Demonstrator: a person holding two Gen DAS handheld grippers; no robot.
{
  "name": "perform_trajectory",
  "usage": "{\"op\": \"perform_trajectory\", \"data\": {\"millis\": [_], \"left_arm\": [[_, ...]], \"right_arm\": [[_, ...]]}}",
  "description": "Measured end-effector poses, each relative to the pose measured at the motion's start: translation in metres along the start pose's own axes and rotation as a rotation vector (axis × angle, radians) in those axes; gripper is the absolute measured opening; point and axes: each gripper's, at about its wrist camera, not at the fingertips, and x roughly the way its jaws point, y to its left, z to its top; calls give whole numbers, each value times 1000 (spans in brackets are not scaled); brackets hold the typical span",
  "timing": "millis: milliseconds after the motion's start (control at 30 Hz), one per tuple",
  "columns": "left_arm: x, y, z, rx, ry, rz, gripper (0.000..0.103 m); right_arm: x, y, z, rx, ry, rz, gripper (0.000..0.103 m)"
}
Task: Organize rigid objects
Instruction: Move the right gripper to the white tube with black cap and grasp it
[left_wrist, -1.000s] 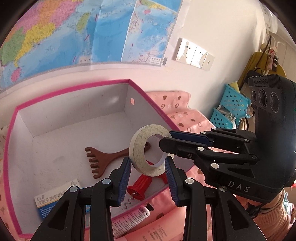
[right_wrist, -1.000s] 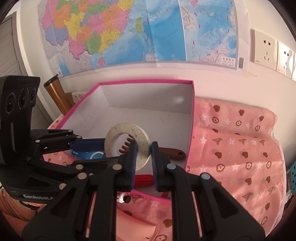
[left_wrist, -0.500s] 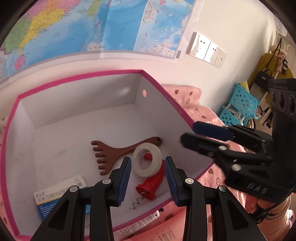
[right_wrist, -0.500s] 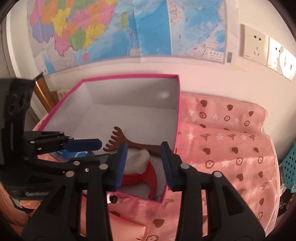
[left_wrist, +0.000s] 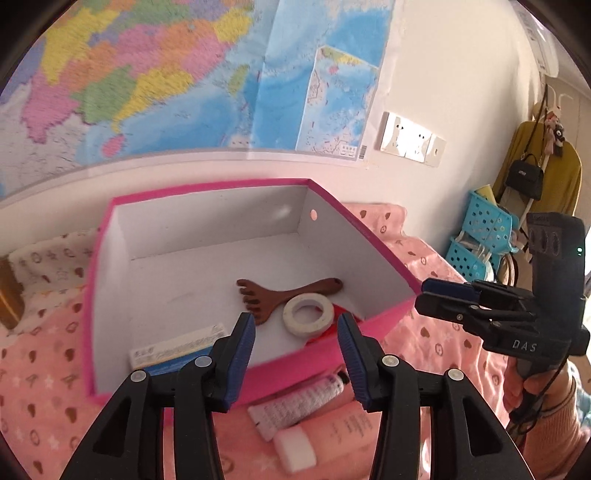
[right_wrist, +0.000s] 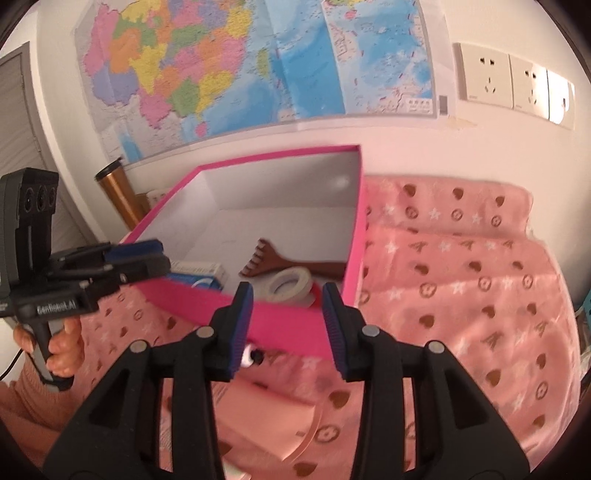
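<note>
A white tape roll (left_wrist: 308, 315) (right_wrist: 290, 284) lies flat in the pink box (left_wrist: 288, 373) (right_wrist: 277, 325), resting against a brown scratcher (left_wrist: 273, 295) and partly covering a red corkscrew (left_wrist: 328, 334). My left gripper (left_wrist: 295, 328) (right_wrist: 155, 254) hangs over the box's near wall. Its jaws are opening, with nothing between them. My right gripper (right_wrist: 288, 306) (left_wrist: 428, 297) is open and empty outside the box's near right corner. Both sit back from the roll and touch nothing.
A blue-and-white carton (left_wrist: 177, 347) lies in the box's near left part. A white tube (left_wrist: 299, 402) and a pink pack (left_wrist: 354, 424) lie on the pink cloth before the box. A copper tumbler (right_wrist: 116, 195) stands at back left, blue baskets (left_wrist: 480, 229) far right.
The tape roll, held above the box by my right gripper a second ago, was let go and now lies inside. Both grippers opened wider and drew back toward the near side.
</note>
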Motion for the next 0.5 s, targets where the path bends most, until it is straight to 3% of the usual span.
{"op": "perform_trajectory", "data": {"millis": [167, 500], "left_arm": [[-15, 1, -19, 4, -8, -5, 49], [2, 15, -58, -65, 102, -11, 49]], "right_arm": [[8, 7, -23, 1, 49, 50, 42], [53, 11, -61, 31, 193, 85, 42]]}}
